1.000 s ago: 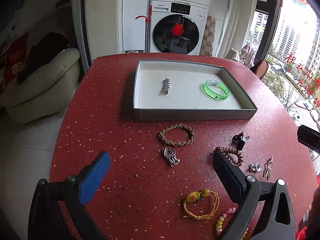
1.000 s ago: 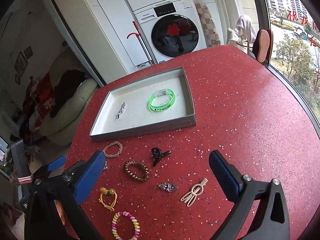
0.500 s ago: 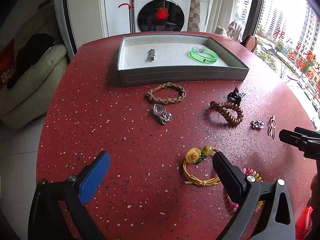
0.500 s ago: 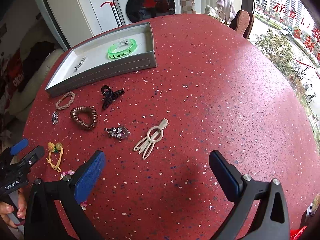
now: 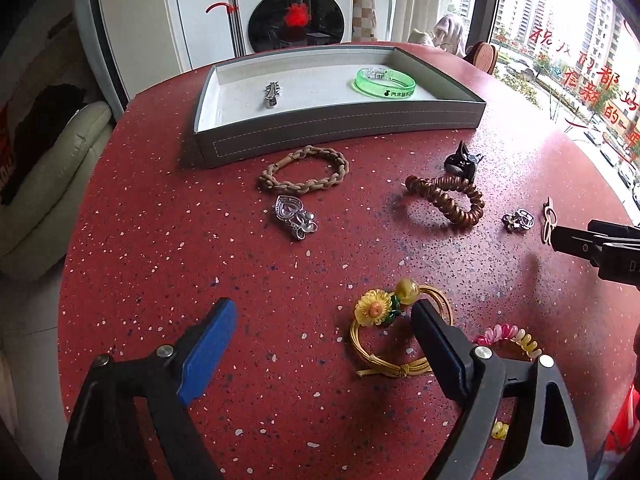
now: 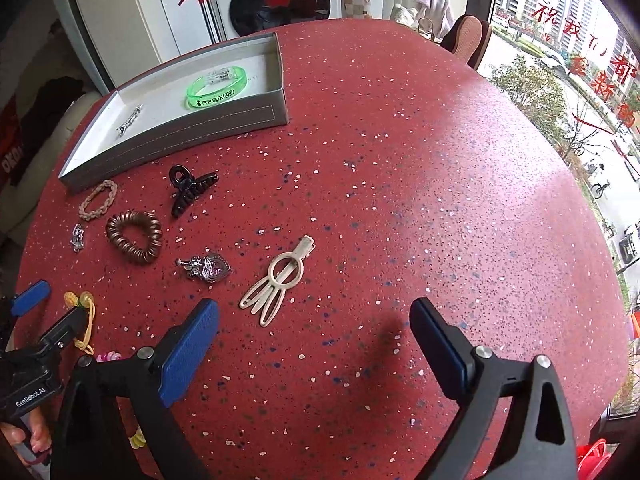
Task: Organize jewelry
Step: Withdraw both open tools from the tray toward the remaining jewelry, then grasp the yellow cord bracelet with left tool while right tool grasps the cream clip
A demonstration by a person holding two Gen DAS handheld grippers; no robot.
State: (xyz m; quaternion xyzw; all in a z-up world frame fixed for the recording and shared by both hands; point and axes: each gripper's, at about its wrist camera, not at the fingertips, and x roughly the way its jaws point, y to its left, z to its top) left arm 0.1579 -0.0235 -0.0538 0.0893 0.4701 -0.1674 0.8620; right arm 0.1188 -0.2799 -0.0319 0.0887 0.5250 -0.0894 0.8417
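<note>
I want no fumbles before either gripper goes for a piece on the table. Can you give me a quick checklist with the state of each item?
1. Right gripper open, nothing between its jaws, which have just been closing slightly: ok.
2. Left gripper open and holding nothing: ok.
3. Cream hair clip lying flat just ahead of the right gripper, clear of other pieces: ok.
4. Yellow flower bracelet free to grab: not ok, one left finger overlaps it in view.
5. Tray has bare floor beside the green bangle and the silver clip: ok.
6. Grippers apart from each other: ok.
</note>
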